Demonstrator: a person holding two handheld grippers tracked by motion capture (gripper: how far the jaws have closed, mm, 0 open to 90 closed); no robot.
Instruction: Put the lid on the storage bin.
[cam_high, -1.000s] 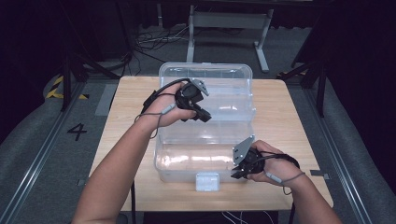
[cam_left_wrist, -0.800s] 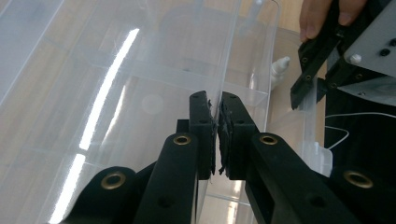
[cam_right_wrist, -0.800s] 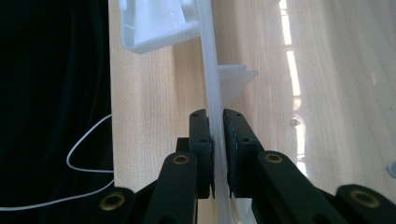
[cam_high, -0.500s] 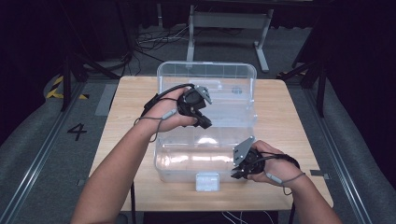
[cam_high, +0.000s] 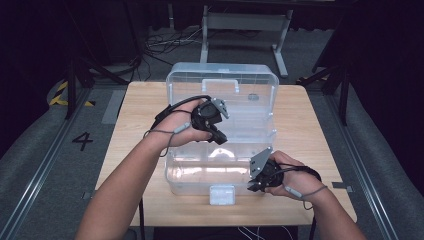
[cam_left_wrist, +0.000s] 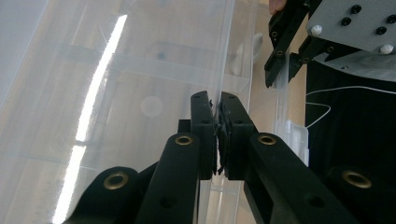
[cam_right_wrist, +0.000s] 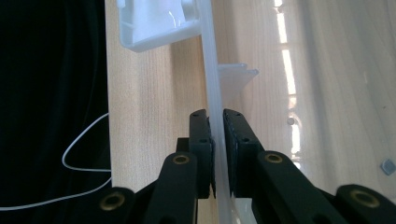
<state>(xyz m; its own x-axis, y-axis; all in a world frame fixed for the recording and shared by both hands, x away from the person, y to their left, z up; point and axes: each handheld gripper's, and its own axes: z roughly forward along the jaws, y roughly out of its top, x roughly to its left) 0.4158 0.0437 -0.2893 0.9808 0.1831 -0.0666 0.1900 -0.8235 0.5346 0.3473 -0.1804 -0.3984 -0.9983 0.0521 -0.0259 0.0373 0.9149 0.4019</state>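
A clear plastic storage box stands on the wooden table, its base nearest me and its hinged lid raised behind it. My left gripper is over the middle of the box. In the left gripper view this gripper is shut on the lid's thin clear edge. My right gripper is at the base's front right. There it is shut on the base's clear front rim. It also appears in the left gripper view as the right gripper, still on the rim.
A white latch hangs from the box's front wall, just left of my right gripper, and appears as the latch in the right gripper view. The lid carries a white handle. Dark floor and a metal stand lie beyond the table.
My left gripper has moved a little toward the near side with the lid's edge in it, and the lid has tilted with it. The right gripper has kept still.
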